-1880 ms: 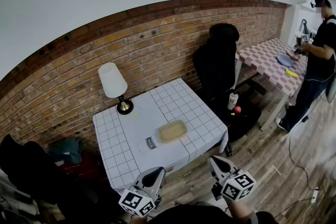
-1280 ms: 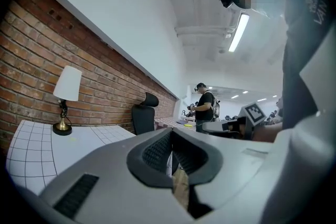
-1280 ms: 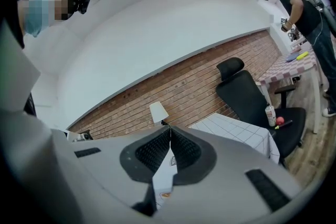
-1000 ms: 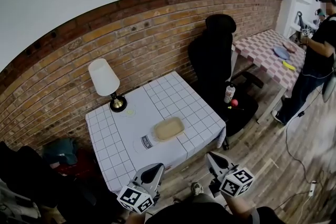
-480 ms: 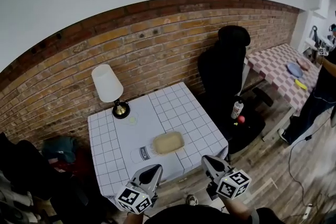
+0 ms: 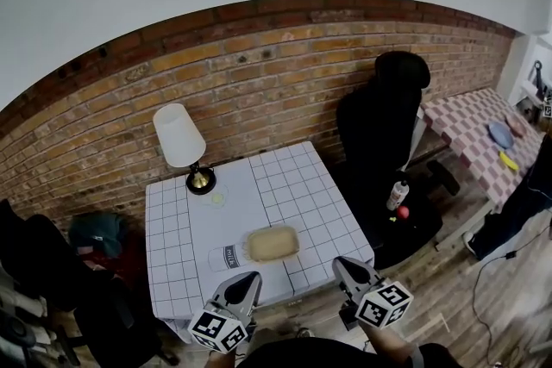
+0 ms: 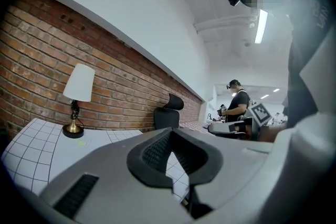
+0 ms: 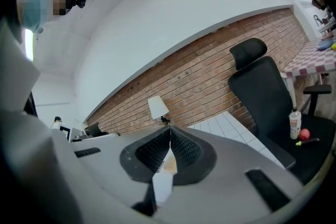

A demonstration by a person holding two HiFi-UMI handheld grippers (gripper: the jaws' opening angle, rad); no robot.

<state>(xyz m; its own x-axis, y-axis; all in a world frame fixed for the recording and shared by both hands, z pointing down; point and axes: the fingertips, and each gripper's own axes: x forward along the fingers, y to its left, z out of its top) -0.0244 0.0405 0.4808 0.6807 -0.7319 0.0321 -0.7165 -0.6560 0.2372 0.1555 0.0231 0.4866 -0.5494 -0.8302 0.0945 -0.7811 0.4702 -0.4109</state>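
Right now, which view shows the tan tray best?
Head view: the whole tan tray lies on the checked table, seen from above. Right gripper view shows only a sliver past its jaws; left gripper view shows hardly any.

The only lettering sits on a white carton [image 6: 226, 256] that lies on its side on the gridded counter [image 6: 293, 185], just left of the tan tray [image 6: 273, 243]. It is a dark label with white letters that seem to spell "milk", but they are small and not sharp. The cube [image 6: 217, 330] on the left gripper [image 6: 247, 282] and the cube [image 6: 384, 304] on the right gripper [image 6: 343, 266] carry black-and-white square markers, which are patterns without letters or numbers. The label on the bottle [image 6: 398, 195] on the chair seat, far right, is too small to read.
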